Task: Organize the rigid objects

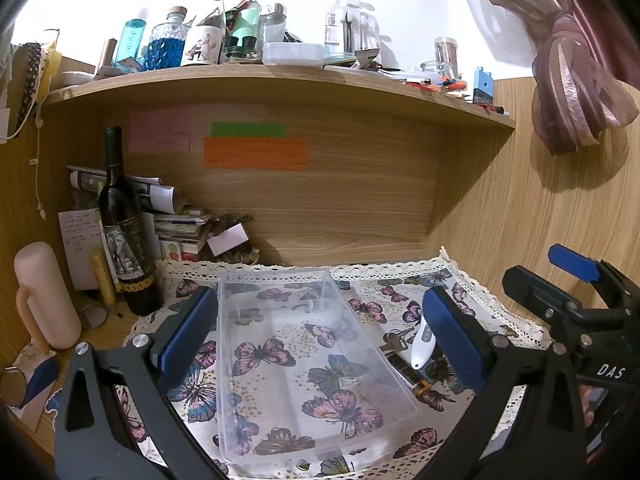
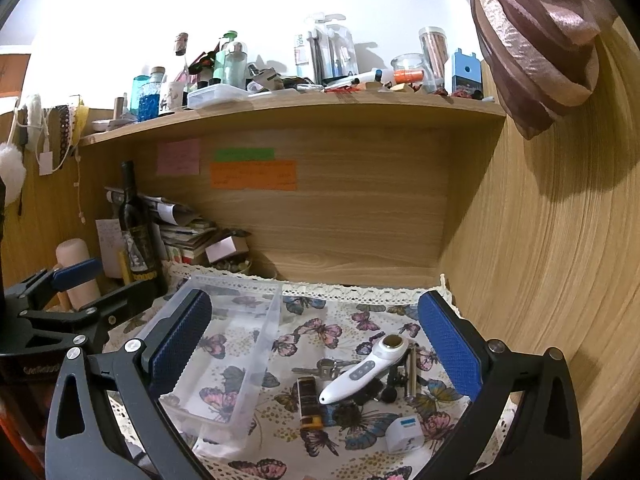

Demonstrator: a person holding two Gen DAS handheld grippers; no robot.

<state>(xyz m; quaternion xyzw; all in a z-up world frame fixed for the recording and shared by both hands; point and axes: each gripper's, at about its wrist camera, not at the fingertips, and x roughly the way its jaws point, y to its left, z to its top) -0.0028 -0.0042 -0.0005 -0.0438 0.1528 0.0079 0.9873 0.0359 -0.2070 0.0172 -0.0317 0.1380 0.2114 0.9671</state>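
right gripper jaws wide open, white handheld device lower centre between them, clear bin centre-left, empty

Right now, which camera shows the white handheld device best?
The right wrist view: the white handheld device lies in full view, its round head and buttons visible. In the left wrist view, the left tool's finger hides its upper part.

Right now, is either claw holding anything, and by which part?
Nothing is held. Both the left claw and the right claw are open, above the clear bin and the white handheld device.
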